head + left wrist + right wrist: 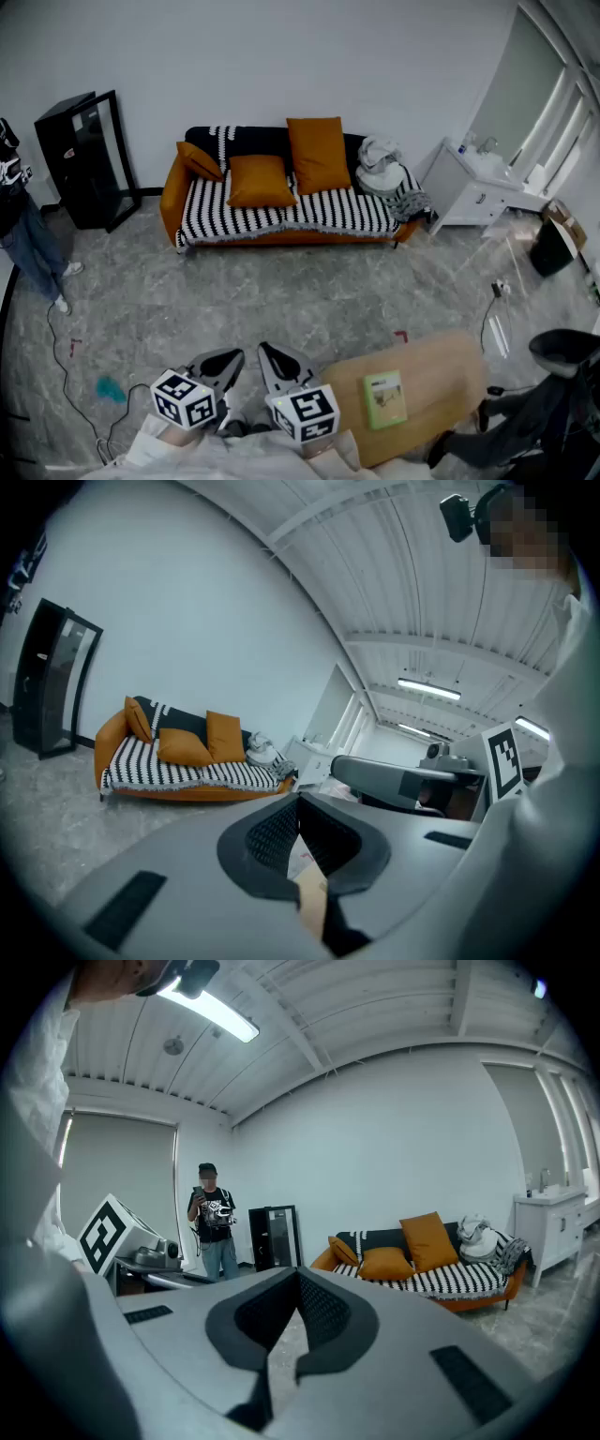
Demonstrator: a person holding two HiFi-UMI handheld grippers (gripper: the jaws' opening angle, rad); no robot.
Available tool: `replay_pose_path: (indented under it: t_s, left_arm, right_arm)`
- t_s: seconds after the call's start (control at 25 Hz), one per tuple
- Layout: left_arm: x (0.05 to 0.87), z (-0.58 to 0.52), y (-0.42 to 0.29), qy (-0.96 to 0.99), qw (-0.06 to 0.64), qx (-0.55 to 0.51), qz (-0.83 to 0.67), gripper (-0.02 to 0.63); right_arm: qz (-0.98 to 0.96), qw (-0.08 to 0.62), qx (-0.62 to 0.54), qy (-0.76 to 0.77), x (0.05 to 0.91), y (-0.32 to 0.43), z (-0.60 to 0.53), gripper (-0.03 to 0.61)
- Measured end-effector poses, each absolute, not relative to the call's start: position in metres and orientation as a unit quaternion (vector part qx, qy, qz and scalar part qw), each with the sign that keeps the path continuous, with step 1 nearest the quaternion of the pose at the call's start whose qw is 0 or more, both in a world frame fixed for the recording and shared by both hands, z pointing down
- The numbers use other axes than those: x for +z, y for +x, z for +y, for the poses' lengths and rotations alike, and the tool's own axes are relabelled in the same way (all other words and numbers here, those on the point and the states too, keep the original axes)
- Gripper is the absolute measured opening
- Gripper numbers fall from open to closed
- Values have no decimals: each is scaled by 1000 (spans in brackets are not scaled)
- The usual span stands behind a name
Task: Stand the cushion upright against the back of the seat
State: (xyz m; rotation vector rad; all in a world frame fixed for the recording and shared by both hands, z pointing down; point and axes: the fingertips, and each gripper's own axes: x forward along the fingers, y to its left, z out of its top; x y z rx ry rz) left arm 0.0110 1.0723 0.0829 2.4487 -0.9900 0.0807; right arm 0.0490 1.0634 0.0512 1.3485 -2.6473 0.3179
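Two closed, empty grippers face a distant sofa.
At 6 o'clock, left gripper (pixel 230 359) and right gripper (pixel 272 356) have jaws pressed together, holding nothing. At 12 o'clock, the orange cushion (pixel 260 180) lies slumped on the striped sofa (pixel 281 220).

Open floor (pixel 309 300) up to the sofa (pixel 172 195) front
The floor runs wide to the sofa; a wooden table (pixel 431 370) crowds the near right, cables (pixel 56 347) trail along the left, orange cushions (pixel 258 180) line the seat's back edge, clothes (pixel 380 167) heap its right end
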Motion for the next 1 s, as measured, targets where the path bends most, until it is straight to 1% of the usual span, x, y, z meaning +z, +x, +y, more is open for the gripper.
replay_pose_path:
  t_s: [0.28, 0.44, 0.68, 1.0]
  left_arm:
    - [80, 1060, 4, 894, 235, 18, -381, 8]
    - [77, 1058, 4, 894, 227, 19, -385, 8]
    - [78, 1062, 10, 898, 229, 13, -375, 8]
    - [89, 1057, 15, 891, 236, 26, -386, 8]
  right_arm:
    - [-883, 90, 107, 448, 62, 47, 1055, 12]
    - [-885, 79, 110, 445, 58, 50, 1054, 12]
    - [-881, 86, 108, 452, 64, 53, 1053, 12]
    - [-880, 69, 94, 461, 65, 63, 1050, 14]
